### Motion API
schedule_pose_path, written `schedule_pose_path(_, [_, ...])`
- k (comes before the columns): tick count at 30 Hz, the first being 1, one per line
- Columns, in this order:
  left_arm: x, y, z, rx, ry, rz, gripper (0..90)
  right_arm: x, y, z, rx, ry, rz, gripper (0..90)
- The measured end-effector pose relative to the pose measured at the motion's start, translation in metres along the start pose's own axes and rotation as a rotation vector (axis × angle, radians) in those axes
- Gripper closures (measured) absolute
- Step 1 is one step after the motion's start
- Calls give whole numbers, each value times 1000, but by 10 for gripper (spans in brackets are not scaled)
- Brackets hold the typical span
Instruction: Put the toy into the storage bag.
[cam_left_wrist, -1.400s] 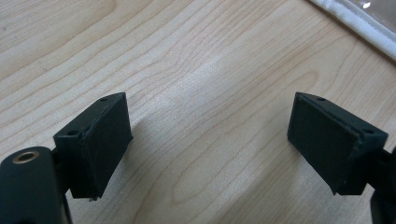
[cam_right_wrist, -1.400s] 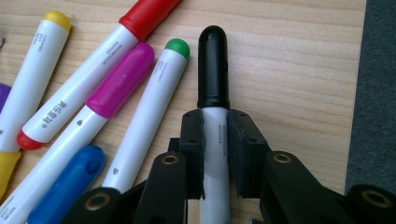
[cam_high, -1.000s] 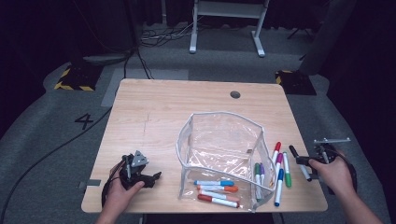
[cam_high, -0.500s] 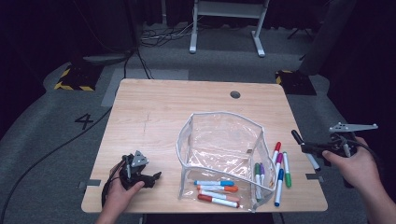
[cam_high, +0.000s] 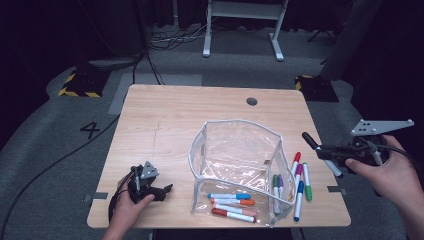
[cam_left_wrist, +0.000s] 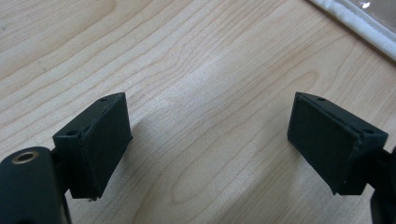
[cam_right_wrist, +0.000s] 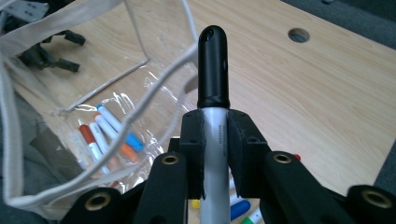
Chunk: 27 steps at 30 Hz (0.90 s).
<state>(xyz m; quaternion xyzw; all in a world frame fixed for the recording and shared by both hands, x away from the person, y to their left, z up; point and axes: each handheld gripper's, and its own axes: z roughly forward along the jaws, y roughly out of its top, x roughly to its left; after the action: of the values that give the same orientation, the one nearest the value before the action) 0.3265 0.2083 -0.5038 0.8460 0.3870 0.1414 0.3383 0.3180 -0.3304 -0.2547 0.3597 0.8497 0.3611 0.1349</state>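
A clear pouch (cam_high: 240, 162) with a white zip rim stands open on the wooden table (cam_high: 180, 120). Blue, orange and red markers (cam_high: 230, 204) lie in its front part. My right gripper (cam_high: 331, 151) hangs above the table's right edge, shut on a white marker with a black cap (cam_high: 309, 141) that points left toward the pouch. In the right gripper view the marker (cam_right_wrist: 213, 65) sticks out between the pads of the gripper (cam_right_wrist: 215, 140), over the pouch rim (cam_right_wrist: 11, 140). My left gripper (cam_high: 167, 189) rests at the front left, open; its view (cam_left_wrist: 210, 140) has bare wood between the pads (cam_left_wrist: 100, 140).
Several loose markers (cam_high: 302, 181) lie on the table just right of the pouch, near the front right corner. A round cable hole (cam_high: 252, 101) sits at the back of the table. Dark floor and a white stand's feet (cam_high: 240, 47) lie beyond.
My right hand has risen from the table's right side, carrying the black-capped marker up and a little outward. The left hand and the pouch have not moved.
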Motion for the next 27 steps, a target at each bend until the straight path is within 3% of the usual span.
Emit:
schedule_pose_path(5, [0,0,0,0,0,0,136,16,24,4,5,59,-55,772])
schedule_pose_path(15, [0,0,0,1,0,0,136,54,66,31,59,154,-162,772])
schedule_pose_path(22, [0,0,0,0,0,0,135,79,84,55,103,246,-229,772])
schedule_pose_path(27, [0,0,0,0,0,0,135,94,89,77,169,305,-267,772])
